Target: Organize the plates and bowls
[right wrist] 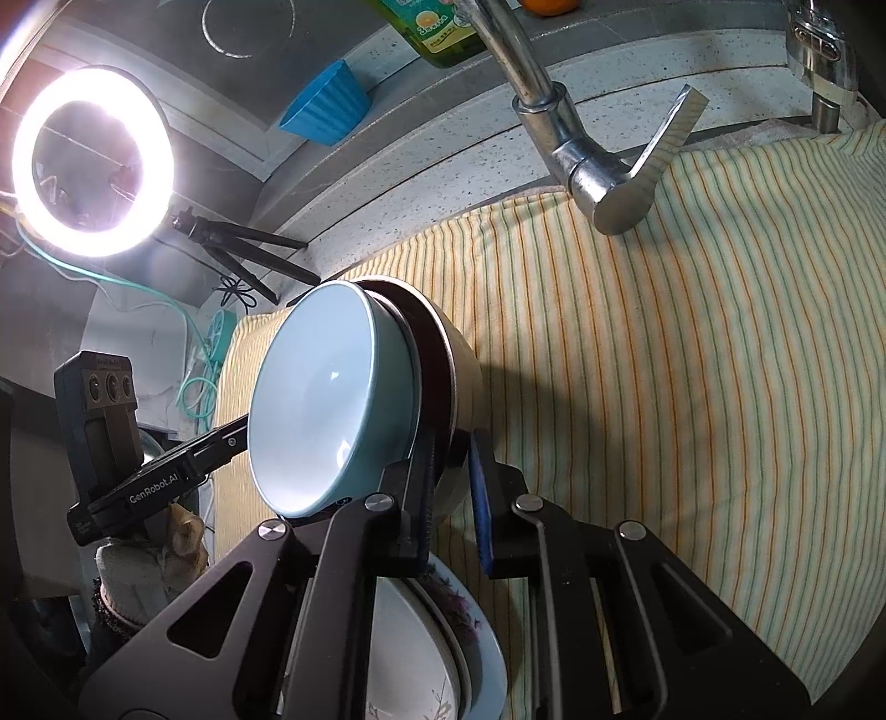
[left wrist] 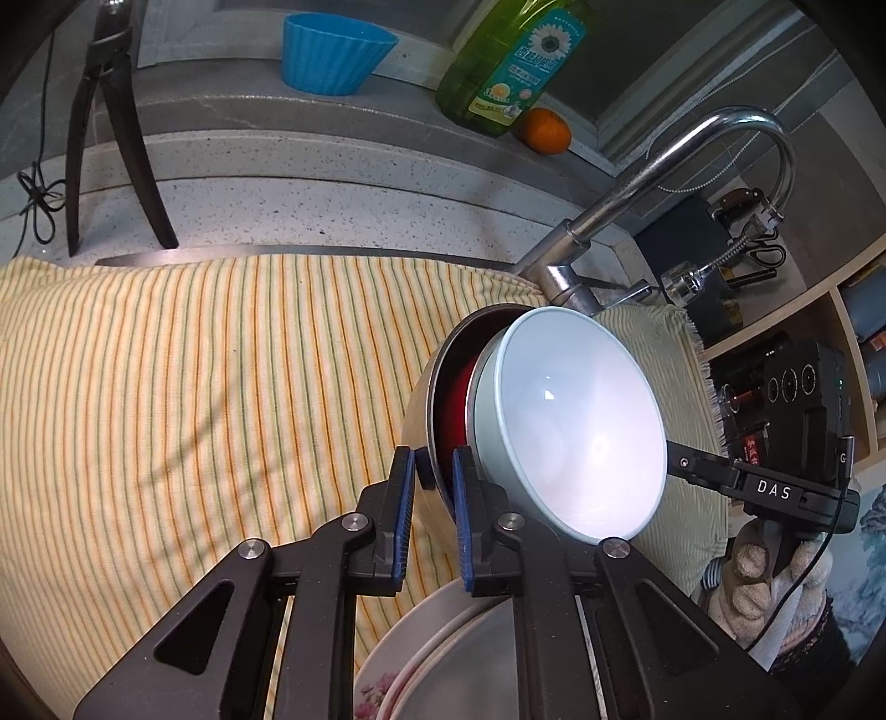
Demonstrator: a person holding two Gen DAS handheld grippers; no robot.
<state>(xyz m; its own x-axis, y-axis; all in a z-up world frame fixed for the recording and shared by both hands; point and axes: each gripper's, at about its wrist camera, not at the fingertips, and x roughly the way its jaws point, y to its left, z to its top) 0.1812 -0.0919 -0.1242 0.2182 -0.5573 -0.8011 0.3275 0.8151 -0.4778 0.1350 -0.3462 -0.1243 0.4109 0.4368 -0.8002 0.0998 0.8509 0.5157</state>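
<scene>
My left tool (left wrist: 432, 471) is clenched on the rim of the cream bowl with the red inside (left wrist: 451, 399), one blue pad on the outer wall and one inside. My right tool (right wrist: 451, 482) grips the same bowl (right wrist: 462, 365) from the opposite side, its pads closed over the rim as well. Nested in that bowl, tipped on edge with its mouth facing away from the pads, sits the pale blue bowl (left wrist: 576, 421), glaring white in the middle; in the right wrist view it (right wrist: 326, 404) fills the space just left of my fingers. Both bowls hang lifted above the striped cloth (left wrist: 194, 387) that covers the desk. Directly below my left tool lies a stack of plates (left wrist: 432, 653), the outermost with pink flowers on its rim; the same stack (right wrist: 443, 637) shows under my right tool. Beyond the bowls stands the chrome faucet (left wrist: 653, 183), with a green bottle (left wrist: 509, 61) and blue cup (left wrist: 332, 52) further back.
</scene>
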